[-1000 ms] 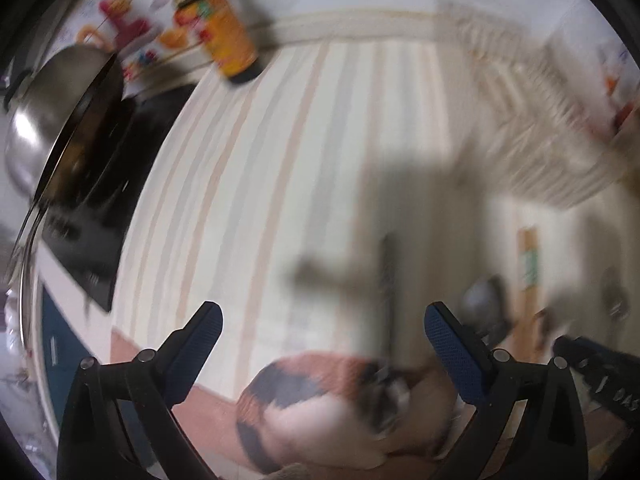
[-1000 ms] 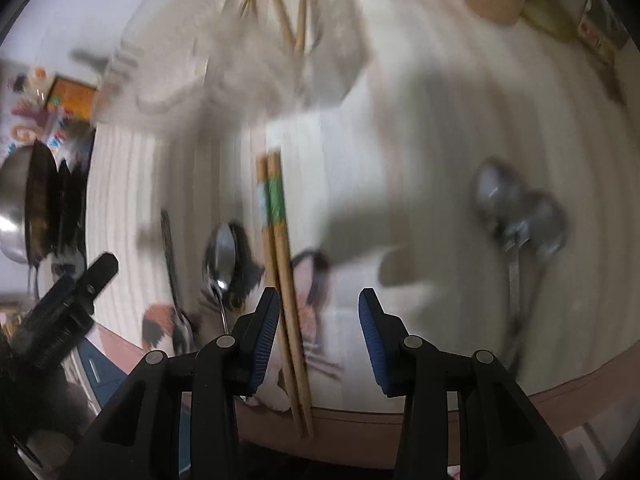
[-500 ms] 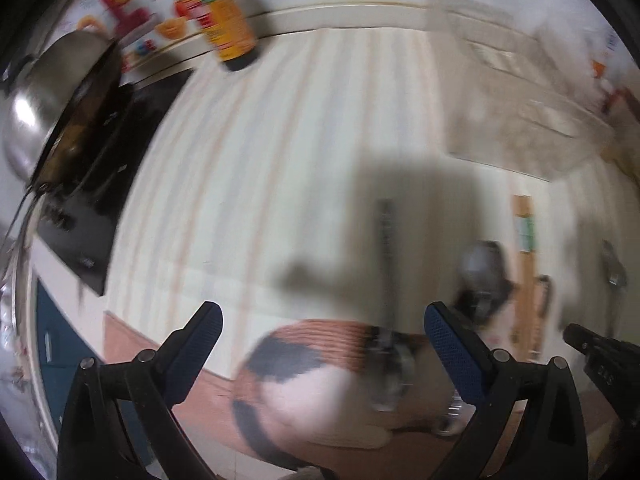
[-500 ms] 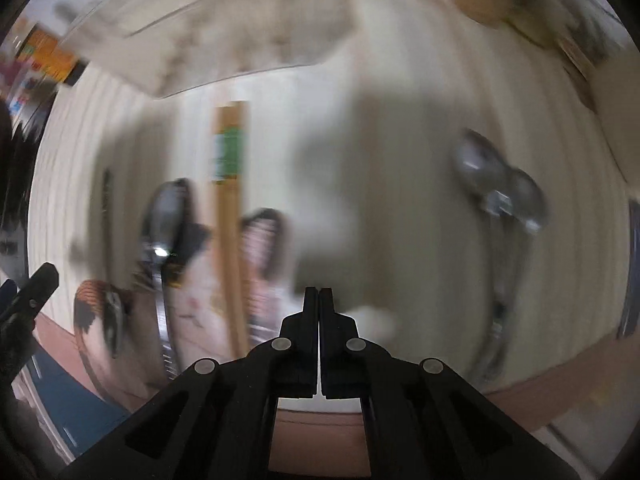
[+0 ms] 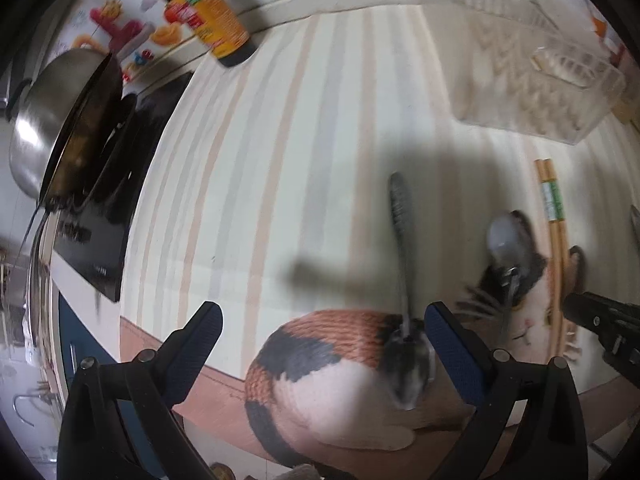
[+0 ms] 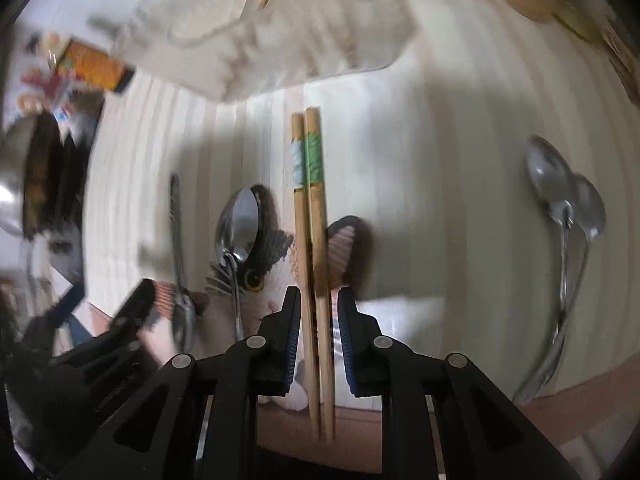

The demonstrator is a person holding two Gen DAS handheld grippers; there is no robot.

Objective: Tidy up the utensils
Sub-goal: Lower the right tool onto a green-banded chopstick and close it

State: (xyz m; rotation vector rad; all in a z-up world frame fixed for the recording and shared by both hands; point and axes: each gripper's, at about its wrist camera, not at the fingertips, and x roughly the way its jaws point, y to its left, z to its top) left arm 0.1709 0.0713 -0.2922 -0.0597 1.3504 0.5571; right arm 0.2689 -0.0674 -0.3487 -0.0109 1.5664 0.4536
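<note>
Toward the left of the tabletop, the left gripper is held wide open with nothing in it, over a spoon that lies bowl toward the near edge, close to its right-hand finger. Next to the right lies a second spoon, bowl pointing away. The pair of chopsticks comes next, side by side and running from the near edge toward the clear plastic tray at the far side. The right gripper is set astride them, its jaws having just been opening to a narrow gap; the pads appear not yet pressed on the wood (blur leaves some doubt). Both sticks should be kept between the pads, the jaws closed squarely, and the pair lifted level so neither slips. Two more spoons lie overlapping toward the right edge.
</note>
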